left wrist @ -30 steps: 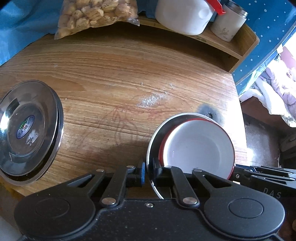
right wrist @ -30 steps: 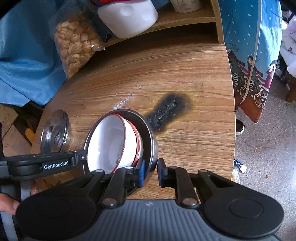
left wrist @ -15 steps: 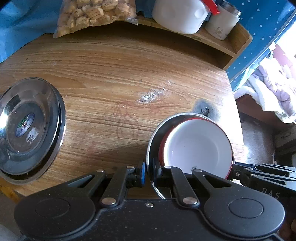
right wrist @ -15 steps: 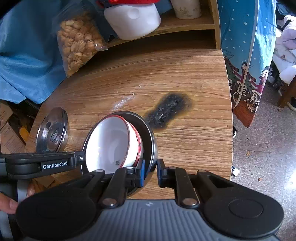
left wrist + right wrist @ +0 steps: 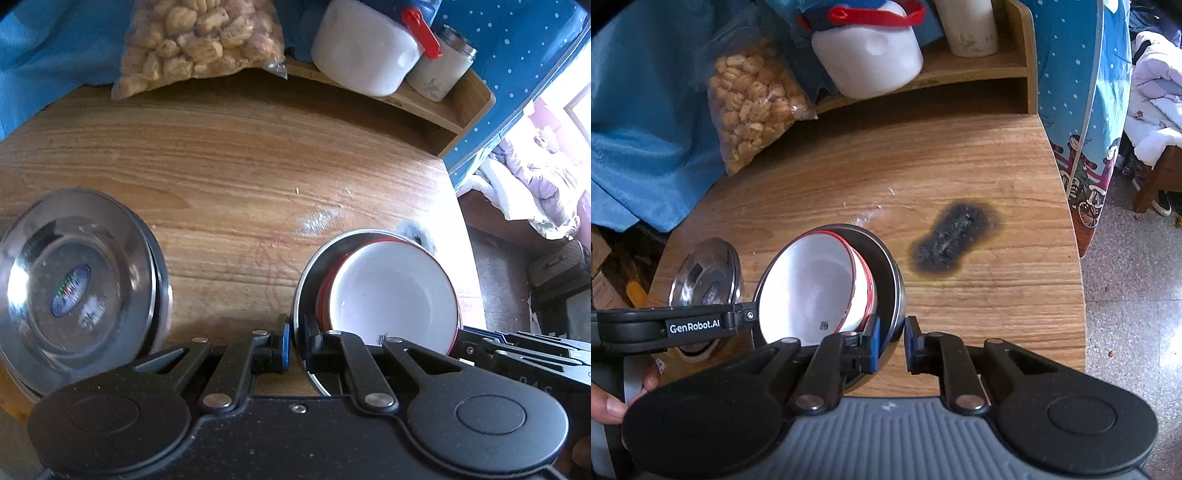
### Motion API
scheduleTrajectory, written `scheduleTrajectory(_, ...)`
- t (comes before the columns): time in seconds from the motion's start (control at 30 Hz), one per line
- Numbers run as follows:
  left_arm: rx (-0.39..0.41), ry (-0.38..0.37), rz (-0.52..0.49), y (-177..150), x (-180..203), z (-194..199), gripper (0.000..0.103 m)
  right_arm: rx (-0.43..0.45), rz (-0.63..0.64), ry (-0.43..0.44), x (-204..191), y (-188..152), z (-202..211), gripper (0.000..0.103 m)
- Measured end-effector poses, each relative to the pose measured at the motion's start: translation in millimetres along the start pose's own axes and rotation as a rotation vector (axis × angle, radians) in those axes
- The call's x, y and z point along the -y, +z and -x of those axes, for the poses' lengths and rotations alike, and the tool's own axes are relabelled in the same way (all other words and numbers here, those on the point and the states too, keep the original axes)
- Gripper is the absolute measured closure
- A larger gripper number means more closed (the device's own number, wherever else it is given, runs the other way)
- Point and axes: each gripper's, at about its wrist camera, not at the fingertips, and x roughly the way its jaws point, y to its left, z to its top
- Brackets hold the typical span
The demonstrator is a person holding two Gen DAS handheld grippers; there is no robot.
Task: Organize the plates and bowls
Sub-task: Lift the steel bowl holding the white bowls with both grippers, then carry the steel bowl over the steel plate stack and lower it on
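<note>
lived-in home, wooden table [image 5: 979, 306], snack bag [image 5: 753, 107], bedding [image 5: 532, 192] nearby

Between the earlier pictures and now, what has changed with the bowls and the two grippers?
The metal bowl with the white bowl inside has been carried a little toward the steel plates, with both grippers. Nothing was let go: the left gripper and right gripper stay clamped on opposite sides of the metal bowl's rim. The plates did not move on the table.
</note>
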Motion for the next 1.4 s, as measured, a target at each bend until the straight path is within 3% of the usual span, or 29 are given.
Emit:
scheduleTrajectory(0.63,0.103,0.032,-0.001,23,-52,32,0.097,0.055,0.052,0.051,-60,22,-15,0.087)
scheduleTrajectory(1.0,0.176,0.112,0.103,21,-113,64,0.097,0.047,0.164,0.143,-122,37,-41,0.087)
scheduleTrajectory(1.4,0.171,0.185,0.201,5,-166,81,0.097,-0.017,0.244,0.22,-172,35,-73,0.087)
